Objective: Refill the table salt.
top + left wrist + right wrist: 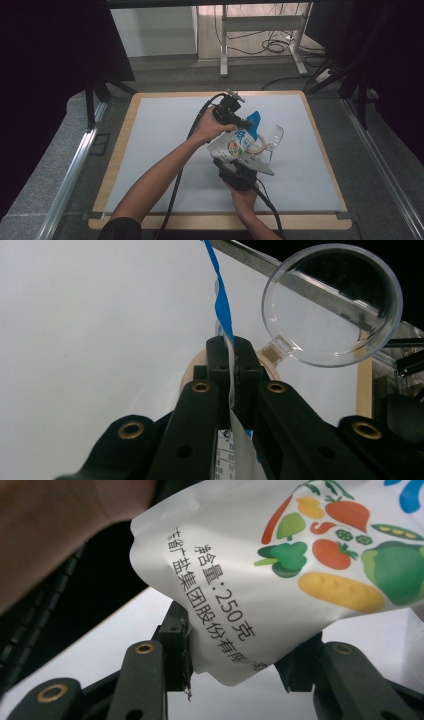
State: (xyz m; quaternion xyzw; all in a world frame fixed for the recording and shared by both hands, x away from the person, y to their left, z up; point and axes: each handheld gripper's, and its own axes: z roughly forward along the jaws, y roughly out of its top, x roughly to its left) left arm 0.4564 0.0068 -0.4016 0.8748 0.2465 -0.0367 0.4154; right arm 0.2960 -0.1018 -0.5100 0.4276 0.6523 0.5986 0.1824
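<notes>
A white pouch (pixel 234 143) with vegetable pictures and a blue top is held in the air over the middle of the table. My left gripper (pixel 239 122) is shut on its upper edge; the left gripper view shows the jaws pinching the thin blue-and-white edge (pixel 220 302). My right gripper (pixel 239 167) grips the pouch from below, and its jaws press on both sides of the printed bottom corner (pixel 235 630). A clear plastic cup (pixel 274 137) sits just right of the pouch, its round mouth (pixel 332 305) beyond my left jaws. A wooden ring (pixel 258 145) lies by it.
A white mat (pixel 160 145) covers the wooden table (pixel 120 150), with open room left and front. Metal rails (pixel 75 165) run along both sides. A desk frame and cables (pixel 270 45) stand on the floor behind.
</notes>
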